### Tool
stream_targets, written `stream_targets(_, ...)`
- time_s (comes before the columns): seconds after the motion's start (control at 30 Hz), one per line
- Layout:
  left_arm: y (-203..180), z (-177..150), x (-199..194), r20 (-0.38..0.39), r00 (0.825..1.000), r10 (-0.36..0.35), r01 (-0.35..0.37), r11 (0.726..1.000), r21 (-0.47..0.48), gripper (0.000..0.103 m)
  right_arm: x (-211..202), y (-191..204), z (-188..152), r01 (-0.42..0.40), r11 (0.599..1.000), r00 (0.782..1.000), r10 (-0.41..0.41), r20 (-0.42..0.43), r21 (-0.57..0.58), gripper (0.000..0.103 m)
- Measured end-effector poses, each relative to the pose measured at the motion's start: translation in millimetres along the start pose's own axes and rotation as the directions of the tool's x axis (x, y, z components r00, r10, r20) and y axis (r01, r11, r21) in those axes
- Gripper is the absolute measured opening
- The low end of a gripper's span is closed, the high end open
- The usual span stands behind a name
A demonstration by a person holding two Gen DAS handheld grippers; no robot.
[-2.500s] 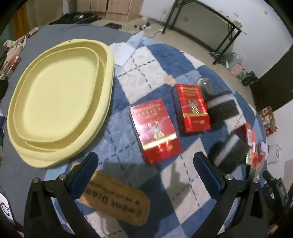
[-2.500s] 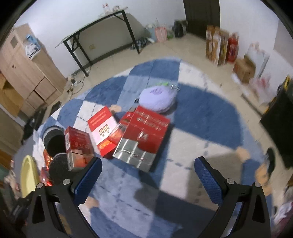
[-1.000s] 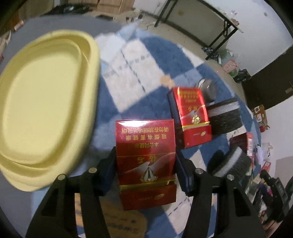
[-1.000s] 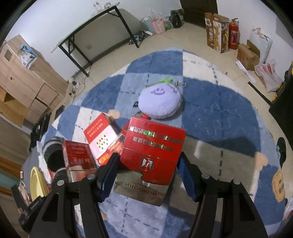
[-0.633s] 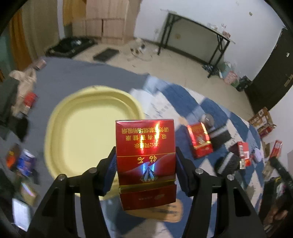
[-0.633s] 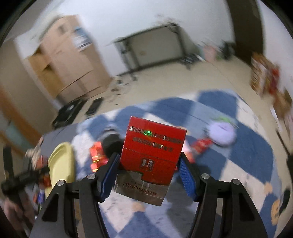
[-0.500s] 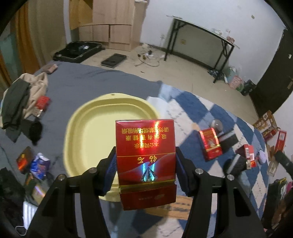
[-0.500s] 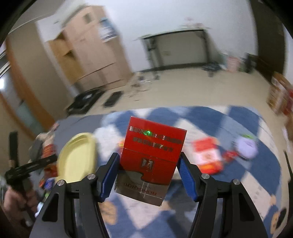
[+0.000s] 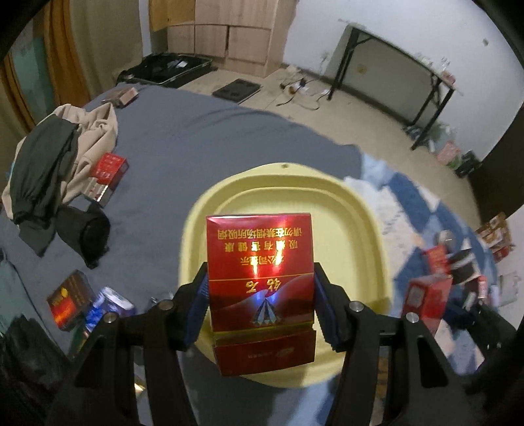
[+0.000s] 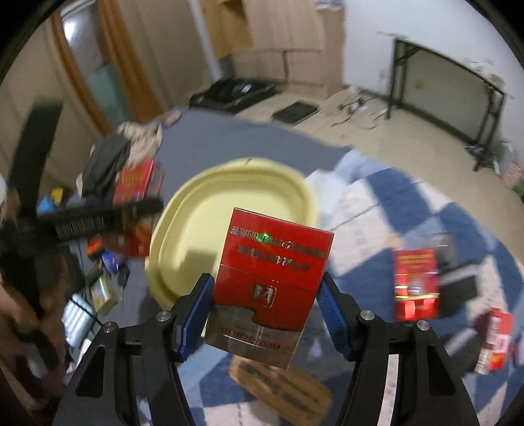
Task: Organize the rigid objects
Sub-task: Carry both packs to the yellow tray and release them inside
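Note:
My left gripper point(image 9: 260, 308) is shut on a red cigarette box with gold print point(image 9: 260, 272) and holds it in the air over the pale yellow tray point(image 9: 353, 229). My right gripper point(image 10: 263, 308) is shut on a red and silver cigarette box point(image 10: 271, 281), held above the rug near the tray point(image 10: 196, 229). The left gripper with its box also shows blurred at the left of the right wrist view point(image 10: 108, 213). More red boxes lie on the blue checked rug point(image 10: 414, 281) point(image 9: 425, 304).
A grey blanket point(image 9: 196, 137) carries clothes point(image 9: 59, 160), a red box point(image 9: 109, 168) and small packets point(image 9: 68, 301). A brown label patch point(image 10: 281, 383) lies on the rug. A black table point(image 9: 396, 72) and wooden cabinets point(image 9: 222, 29) stand by the far wall.
Both grippers closed on their boxes, lifted them off the rug and swung toward the yellow tray. The tray now sits straight ahead of the left gripper.

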State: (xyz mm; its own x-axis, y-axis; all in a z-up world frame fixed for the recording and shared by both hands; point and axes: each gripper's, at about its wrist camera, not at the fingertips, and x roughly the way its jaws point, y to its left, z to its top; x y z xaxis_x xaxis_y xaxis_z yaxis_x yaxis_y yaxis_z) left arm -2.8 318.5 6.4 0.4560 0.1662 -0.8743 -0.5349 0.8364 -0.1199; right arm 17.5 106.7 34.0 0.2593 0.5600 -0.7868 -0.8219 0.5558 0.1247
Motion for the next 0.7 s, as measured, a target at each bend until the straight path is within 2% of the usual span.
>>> stream_targets(0.07, 4.1, 2.1, 14.8, -0.021, 1.000, -0.006, 0.006, 1.000, -0.014, 0.059, 29.3, 10.6, 10.3, -0.007, 1.000, 0.999, 0.007, -0.032, -0.018, 0.063)
stream_targets(0.17, 7.0, 4.8, 41.2, -0.065, 0.998, -0.002, -0.001, 0.999, -0.042, 0.059, 71.1, -4.2, 27.5, -0.024, 1.000, 0.997, 0.025, -0.066, 0.006, 0.063)
stream_targets(0.27, 3.8, 1.6, 62.4, -0.129, 0.991, -0.014, 0.008, 0.999, -0.048, 0.059, 103.2, -4.6, 41.9, -0.007, 1.000, 0.995, 0.006, -0.104, -0.009, 0.063)
stream_targets(0.4, -4.1, -6.6, 78.8, -0.177, 0.984, 0.026, -0.024, 1.000, 0.013, 0.059, 123.2, -8.3, 47.7, -0.045, 0.999, 0.991, 0.047, -0.121, 0.022, 0.063)
stream_targets(0.6, -5.9, -24.1, 102.2, -0.250, 0.968, 0.033, -0.025, 0.999, 0.032, 0.060, 153.9, -1.5, 52.7, -0.006, 0.999, 0.993, 0.000, -0.121, -0.046, 0.062)
stream_targets(0.7, -5.7, -27.4, 106.8, -0.270, 0.963, 0.022, -0.021, 1.000, 0.007, 0.059, 167.0, 3.1, 54.7, -0.004, 0.999, 0.991, -0.004, -0.134, -0.053, 0.061)
